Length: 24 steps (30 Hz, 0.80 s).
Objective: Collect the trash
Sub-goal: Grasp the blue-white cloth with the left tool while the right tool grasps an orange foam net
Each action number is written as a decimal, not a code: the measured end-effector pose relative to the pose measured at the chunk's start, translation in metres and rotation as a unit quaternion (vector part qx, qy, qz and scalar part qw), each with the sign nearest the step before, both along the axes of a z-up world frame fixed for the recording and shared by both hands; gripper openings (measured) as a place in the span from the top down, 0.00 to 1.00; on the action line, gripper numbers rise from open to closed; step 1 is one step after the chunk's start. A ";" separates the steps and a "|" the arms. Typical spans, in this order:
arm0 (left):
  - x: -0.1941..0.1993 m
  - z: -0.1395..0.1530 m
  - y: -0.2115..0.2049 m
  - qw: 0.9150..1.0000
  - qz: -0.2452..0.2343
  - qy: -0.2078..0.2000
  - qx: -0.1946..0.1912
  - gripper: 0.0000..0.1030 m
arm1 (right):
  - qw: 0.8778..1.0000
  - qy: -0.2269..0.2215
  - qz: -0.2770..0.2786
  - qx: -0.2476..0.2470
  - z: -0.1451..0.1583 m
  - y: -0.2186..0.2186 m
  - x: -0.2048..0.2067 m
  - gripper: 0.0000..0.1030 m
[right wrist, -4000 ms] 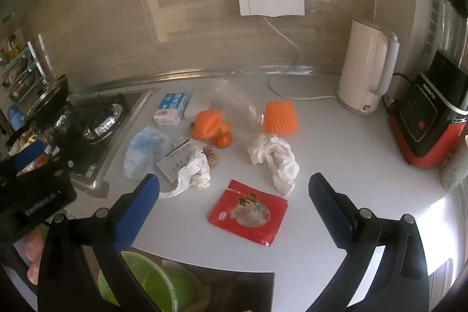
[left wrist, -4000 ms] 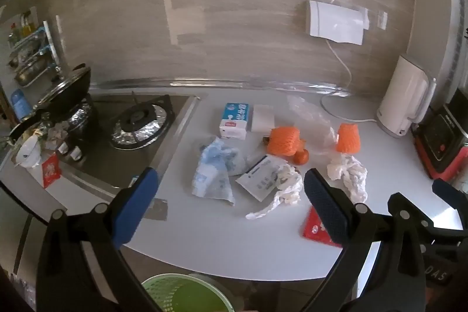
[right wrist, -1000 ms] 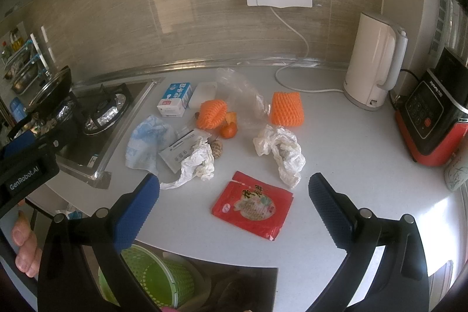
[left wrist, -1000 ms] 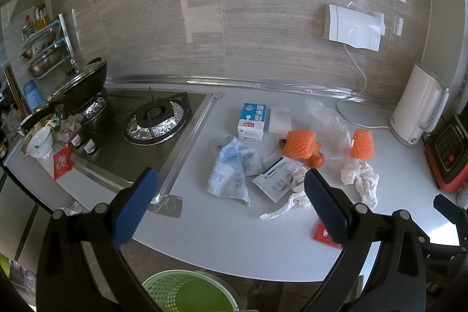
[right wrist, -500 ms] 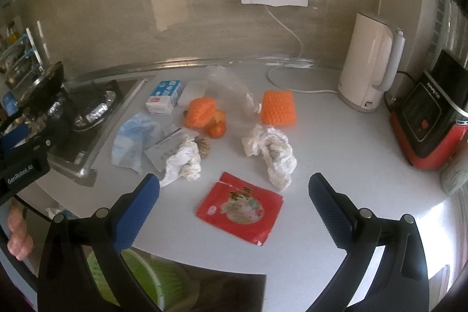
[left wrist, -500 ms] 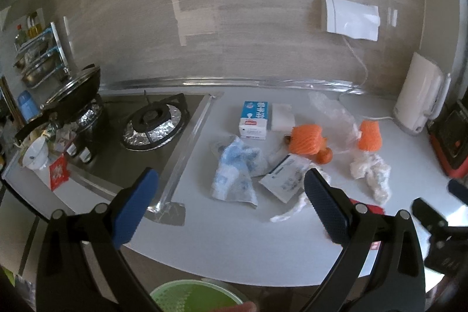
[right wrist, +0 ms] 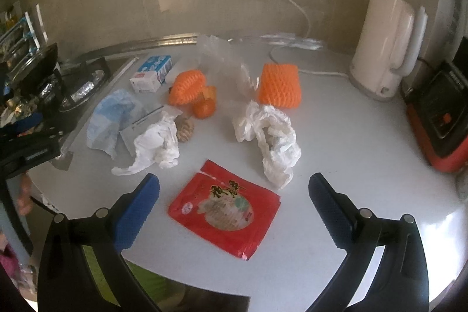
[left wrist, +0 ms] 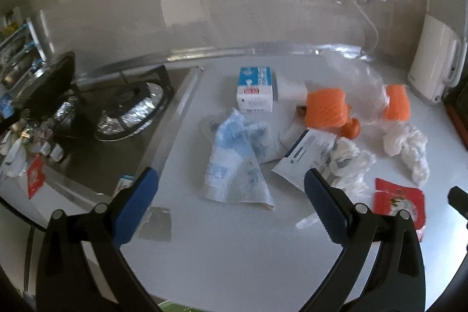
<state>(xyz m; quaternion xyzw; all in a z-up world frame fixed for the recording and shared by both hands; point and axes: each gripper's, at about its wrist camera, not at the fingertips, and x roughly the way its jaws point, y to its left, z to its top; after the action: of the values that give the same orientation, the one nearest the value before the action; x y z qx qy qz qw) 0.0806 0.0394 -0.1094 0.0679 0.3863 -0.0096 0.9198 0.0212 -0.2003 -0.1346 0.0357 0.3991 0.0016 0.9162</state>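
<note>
Left gripper (left wrist: 229, 192): jaws wide apart, empty, lower centre of frame, above blue-and-white wrapper (left wrist: 237, 163) on white counter (left wrist: 234, 253). Right gripper (right wrist: 234, 196): jaws wide apart, empty, framing red packet (right wrist: 223, 208) at lower centre. Crumpled white bags (right wrist: 270, 138), orange foam nets (right wrist: 279, 85), milk carton (right wrist: 150, 73): mid-frame.

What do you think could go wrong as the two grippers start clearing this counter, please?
The red packet lies flat on the counter, so the open right gripper may slide over it. The crumpled white bag is loose and could drag neighbouring scraps. The small orange fruit might roll if nudged.
</note>
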 end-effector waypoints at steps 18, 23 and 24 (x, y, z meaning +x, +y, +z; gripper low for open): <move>0.112 -0.076 0.018 0.997 0.030 0.070 -0.014 0.29 | 0.998 -0.008 0.045 0.045 -0.015 0.003 0.090 0.02; 0.112 -0.086 0.018 0.997 0.025 0.078 -0.007 0.40 | 0.995 -0.003 0.059 0.080 -0.025 0.022 0.139 0.03; 0.111 -0.087 0.019 0.997 0.024 0.078 -0.012 0.43 | 0.994 0.000 0.064 0.085 -0.029 0.028 0.151 0.05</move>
<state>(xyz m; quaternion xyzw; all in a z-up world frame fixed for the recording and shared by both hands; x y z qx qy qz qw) 0.1917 0.0584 -0.1963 0.0462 0.4587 0.0026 0.8874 0.1723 -0.1719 -0.1631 0.0877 0.3991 0.0938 0.9079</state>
